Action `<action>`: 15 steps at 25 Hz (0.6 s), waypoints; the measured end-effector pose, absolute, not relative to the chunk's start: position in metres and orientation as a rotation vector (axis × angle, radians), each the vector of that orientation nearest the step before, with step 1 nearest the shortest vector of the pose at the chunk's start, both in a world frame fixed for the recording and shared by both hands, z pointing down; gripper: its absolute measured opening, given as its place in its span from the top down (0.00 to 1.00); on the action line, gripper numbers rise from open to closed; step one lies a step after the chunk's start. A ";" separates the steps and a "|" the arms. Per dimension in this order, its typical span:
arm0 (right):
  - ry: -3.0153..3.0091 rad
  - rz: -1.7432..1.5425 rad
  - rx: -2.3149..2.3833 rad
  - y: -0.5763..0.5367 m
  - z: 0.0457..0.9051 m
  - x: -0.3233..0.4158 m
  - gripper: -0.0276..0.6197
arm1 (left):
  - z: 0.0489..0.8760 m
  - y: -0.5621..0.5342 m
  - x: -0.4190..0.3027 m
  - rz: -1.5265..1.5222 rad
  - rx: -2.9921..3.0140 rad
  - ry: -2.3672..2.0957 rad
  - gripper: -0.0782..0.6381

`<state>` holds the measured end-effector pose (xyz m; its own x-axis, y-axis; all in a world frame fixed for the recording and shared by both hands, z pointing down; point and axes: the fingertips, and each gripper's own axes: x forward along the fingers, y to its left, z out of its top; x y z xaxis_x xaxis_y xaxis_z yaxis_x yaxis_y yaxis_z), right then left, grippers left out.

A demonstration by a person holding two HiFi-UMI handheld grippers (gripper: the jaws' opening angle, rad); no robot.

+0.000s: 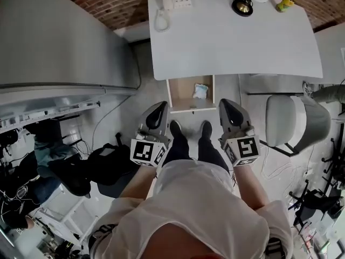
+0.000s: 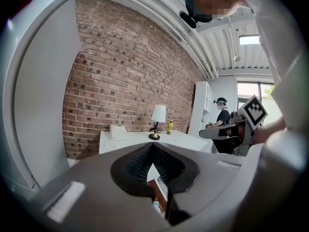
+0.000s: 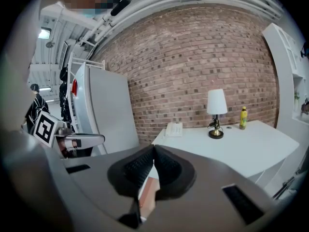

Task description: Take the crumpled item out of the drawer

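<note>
- Left gripper [image 1: 159,110] is held out in front, pointing forward, jaws together and empty.
- Right gripper [image 1: 227,107] is level with it, well apart, jaws also together and empty.

A crumpled item [image 1: 200,91], perhaps paper, lies in the open drawer [image 1: 180,93].

Scene is evenly, brightly lit. Glare is recorded from a bright white rectangular ceiling panel [image 2: 249,39] above and right of the left gripper [image 2: 152,145]. Fisheye bending and dark vignetting are noted at gripper-view edges.
</note>
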<state>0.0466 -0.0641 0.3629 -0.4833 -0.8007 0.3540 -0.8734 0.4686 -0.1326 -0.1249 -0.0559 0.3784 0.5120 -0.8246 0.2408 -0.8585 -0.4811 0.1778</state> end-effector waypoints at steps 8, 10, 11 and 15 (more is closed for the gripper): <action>-2.384 0.545 1.378 -0.072 0.458 0.046 0.95 | 0.465 -0.060 -0.123 0.239 2.396 -1.370 0.88; -2.351 0.579 1.379 -0.069 0.481 0.049 0.95 | 0.488 -0.056 -0.121 0.253 2.360 -1.352 0.88; -2.333 0.600 1.376 -0.067 0.493 0.051 0.95 | 0.498 -0.052 -0.120 0.260 2.345 -1.343 0.88; -2.282 0.664 1.352 -0.058 0.535 0.050 0.95 | 0.537 -0.039 -0.116 0.289 2.304 -1.306 0.88</action>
